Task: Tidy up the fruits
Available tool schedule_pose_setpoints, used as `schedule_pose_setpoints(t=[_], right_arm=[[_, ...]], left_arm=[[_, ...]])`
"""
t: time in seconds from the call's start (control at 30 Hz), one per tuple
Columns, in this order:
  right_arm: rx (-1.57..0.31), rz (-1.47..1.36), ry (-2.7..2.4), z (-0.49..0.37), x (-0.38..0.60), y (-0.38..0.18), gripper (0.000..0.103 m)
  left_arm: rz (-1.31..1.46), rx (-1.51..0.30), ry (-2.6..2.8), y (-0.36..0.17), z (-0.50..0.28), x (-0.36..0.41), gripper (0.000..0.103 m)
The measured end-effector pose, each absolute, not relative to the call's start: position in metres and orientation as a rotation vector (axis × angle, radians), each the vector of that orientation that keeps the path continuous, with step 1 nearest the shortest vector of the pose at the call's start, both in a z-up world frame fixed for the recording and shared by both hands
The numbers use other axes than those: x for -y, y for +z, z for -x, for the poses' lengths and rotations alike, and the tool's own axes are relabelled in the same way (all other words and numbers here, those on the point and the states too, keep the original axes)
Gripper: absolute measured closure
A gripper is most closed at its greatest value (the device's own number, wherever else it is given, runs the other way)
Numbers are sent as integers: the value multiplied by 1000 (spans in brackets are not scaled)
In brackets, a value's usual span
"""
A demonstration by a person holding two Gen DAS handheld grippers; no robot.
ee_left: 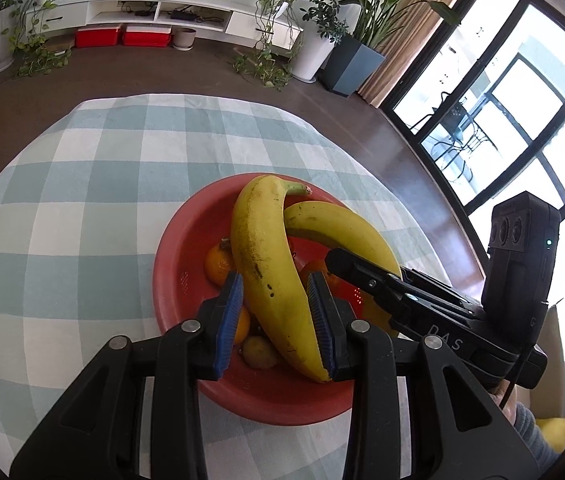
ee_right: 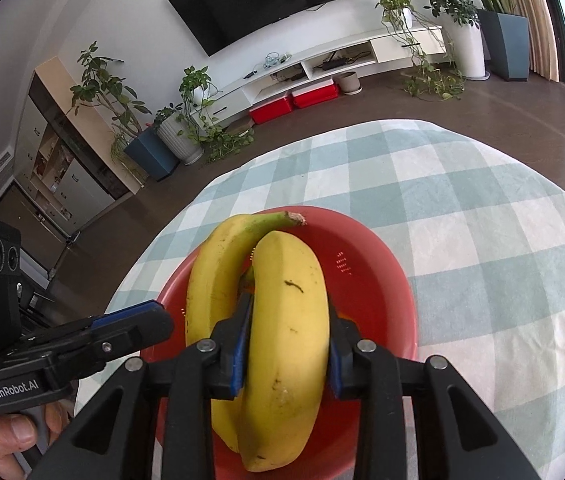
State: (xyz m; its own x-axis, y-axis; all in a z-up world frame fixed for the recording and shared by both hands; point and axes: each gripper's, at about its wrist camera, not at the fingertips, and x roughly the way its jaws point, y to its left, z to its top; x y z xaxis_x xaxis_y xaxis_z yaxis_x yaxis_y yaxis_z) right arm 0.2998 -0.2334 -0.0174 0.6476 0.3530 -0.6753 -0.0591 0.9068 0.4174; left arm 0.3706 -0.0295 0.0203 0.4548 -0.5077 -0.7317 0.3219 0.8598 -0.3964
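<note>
A red bowl (ee_left: 186,236) stands on the checked tablecloth and holds two bananas, oranges (ee_left: 218,266) and a small greenish fruit (ee_left: 259,353). My left gripper (ee_left: 276,316) is shut on the near banana (ee_left: 266,256), its blue pads against both sides. My right gripper (ee_right: 288,342) is shut on the other banana (ee_right: 290,332) over the bowl (ee_right: 374,264). The left-held banana (ee_right: 214,276) lies beside it. The right gripper shows in the left wrist view (ee_left: 366,276), the left gripper in the right wrist view (ee_right: 130,320).
The checked tablecloth (ee_left: 94,184) covers a round table with brown floor around it. Potted plants (ee_left: 314,40), a white TV cabinet (ee_left: 154,12) and red boxes (ee_left: 122,36) stand far behind. Large windows (ee_left: 522,120) are on the right.
</note>
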Motion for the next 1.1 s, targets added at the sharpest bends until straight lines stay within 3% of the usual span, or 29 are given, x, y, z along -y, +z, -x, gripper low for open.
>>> schedule_pose_setpoints(t=[0.1, 0.2, 0.27, 0.47, 0.57, 0.73, 1.1], right_arm=[[-833, -371, 206, -293, 238, -14, 54], [-806, -374, 183, -284, 245, -8, 48], [-784, -367, 176, -276, 246, -1, 47], [-685, -339, 155, -243, 245, 32, 27], [-630, -292, 135, -220, 240, 51, 24], [-456, -185, 57, -161, 230, 86, 1], [-212, -151, 34, -43, 231, 123, 0]], left_arm=[[198, -957, -508, 25, -362, 30, 70], [185, -923, -511, 34, -345, 28, 50], [163, -896, -486, 41, -332, 26, 30], [82, -785, -435, 68, -279, 21, 4], [25, -713, -391, 80, -247, 19, 1], [-70, -564, -274, 100, -187, 15, 0], [-153, -541, 40, 97, -95, 18, 0]])
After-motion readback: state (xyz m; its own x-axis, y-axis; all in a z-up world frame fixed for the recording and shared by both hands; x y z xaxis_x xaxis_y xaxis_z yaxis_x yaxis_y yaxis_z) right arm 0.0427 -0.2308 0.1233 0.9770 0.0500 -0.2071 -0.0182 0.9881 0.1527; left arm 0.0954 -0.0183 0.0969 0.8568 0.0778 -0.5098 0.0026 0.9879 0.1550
